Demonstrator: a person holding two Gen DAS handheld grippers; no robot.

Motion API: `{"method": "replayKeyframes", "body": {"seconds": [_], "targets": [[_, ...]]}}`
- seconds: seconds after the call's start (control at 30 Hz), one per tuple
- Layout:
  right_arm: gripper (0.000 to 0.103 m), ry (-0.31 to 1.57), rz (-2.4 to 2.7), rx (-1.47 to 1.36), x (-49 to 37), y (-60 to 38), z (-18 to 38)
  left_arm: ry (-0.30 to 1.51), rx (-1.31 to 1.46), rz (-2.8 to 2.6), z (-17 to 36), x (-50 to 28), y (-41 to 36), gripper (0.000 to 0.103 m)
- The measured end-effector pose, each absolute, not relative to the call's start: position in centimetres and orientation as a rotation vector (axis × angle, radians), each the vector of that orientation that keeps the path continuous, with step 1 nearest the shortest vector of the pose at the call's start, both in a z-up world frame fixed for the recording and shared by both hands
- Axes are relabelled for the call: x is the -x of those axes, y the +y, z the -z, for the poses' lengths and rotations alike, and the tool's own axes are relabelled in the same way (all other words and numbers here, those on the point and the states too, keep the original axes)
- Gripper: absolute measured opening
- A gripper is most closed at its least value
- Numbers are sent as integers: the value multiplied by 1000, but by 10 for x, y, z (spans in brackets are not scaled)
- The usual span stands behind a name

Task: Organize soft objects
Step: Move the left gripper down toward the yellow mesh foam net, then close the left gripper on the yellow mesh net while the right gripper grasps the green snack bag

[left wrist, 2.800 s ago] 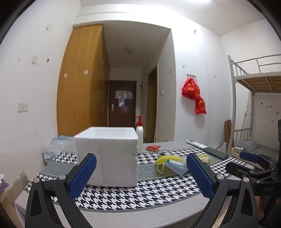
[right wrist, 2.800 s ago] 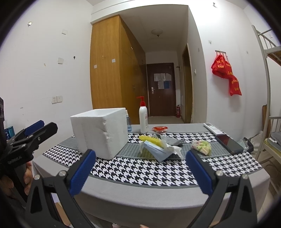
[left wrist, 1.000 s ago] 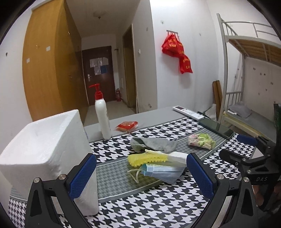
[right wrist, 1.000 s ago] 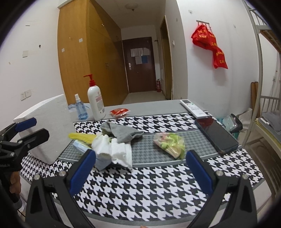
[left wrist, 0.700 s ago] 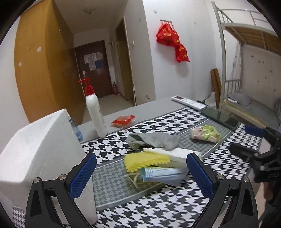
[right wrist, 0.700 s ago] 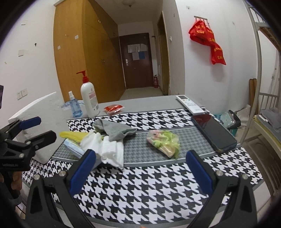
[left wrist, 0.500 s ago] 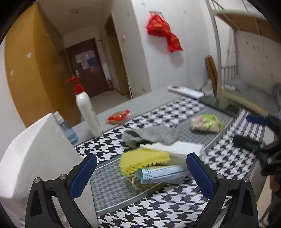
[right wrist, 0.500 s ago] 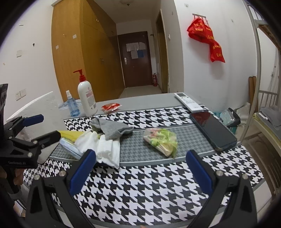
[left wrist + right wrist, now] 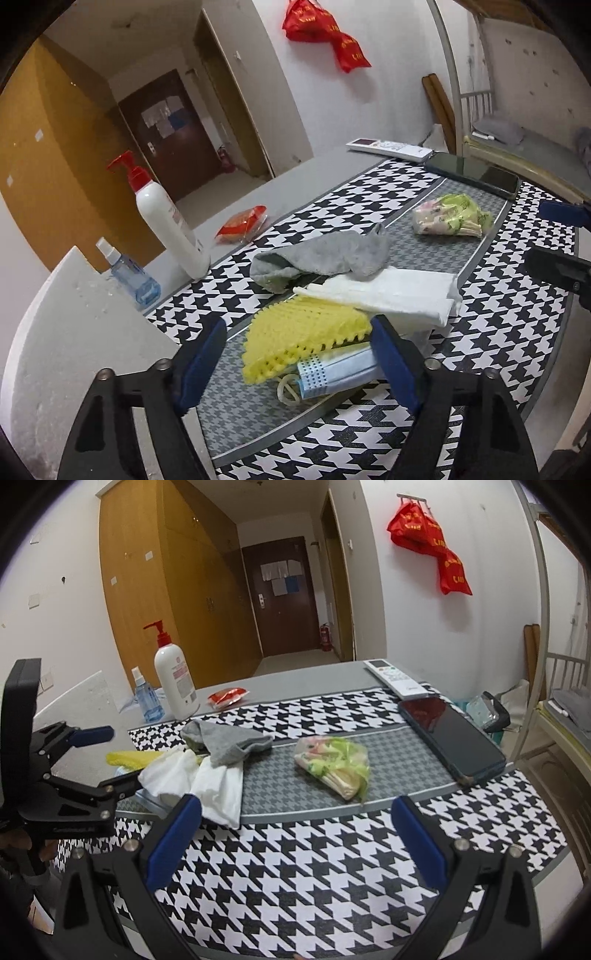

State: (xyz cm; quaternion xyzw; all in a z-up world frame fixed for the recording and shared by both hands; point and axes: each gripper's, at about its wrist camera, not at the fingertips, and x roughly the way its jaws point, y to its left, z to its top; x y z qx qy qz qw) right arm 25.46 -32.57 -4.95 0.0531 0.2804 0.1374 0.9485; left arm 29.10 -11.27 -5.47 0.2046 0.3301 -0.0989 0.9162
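Observation:
A pile of soft things lies mid-table: a yellow foam net point(image 9: 303, 332), a blue face mask point(image 9: 332, 373), a white folded cloth point(image 9: 399, 295) and a grey sock point(image 9: 325, 254). My left gripper point(image 9: 299, 362) is open, its blue pads on either side of the yellow net and mask, close above them. A white foam box point(image 9: 66, 354) stands at its left. My right gripper point(image 9: 295, 834) is open and empty over the near tablecloth, short of a green plastic packet point(image 9: 332, 760). The white cloth point(image 9: 199, 779) and sock point(image 9: 229, 742) lie to its left.
A pump bottle point(image 9: 166, 229), a small spray bottle point(image 9: 129, 273) and a red packet point(image 9: 242, 223) stand behind the pile. A phone point(image 9: 450, 734) and a remote point(image 9: 395, 681) lie at the right edge. A bunk bed frame point(image 9: 546, 627) stands right of the table.
My left gripper has moved forward and down to the pile, so the yellow net and mask now lie between its pads. My right gripper has advanced a little over the table.

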Motion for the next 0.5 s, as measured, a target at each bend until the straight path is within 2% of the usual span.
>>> {"method": "replayKeyframes", "body": {"seconds": [0.07, 0.13, 0.2, 0.23, 0.33, 0.5], "targets": [[103, 575, -281, -112, -256, -327, 50, 680, -419, 202, 54, -293, -111, 65], [103, 580, -276, -110, -258, -326, 51, 685, -403, 196, 54, -297, -107, 62], [103, 581, -277, -111, -259, -325, 51, 695, -406, 196, 56, -297, -107, 50], [103, 582, -279, -110, -260, -325, 51, 702, -406, 201, 58, -297, -107, 47], [103, 586, -284, -104, -261, -322, 51, 719, -401, 209, 61, -298, -104, 44], [103, 614, -276, -98, -270, -323, 53, 706, -357, 231, 61, -296, -97, 30]]}}
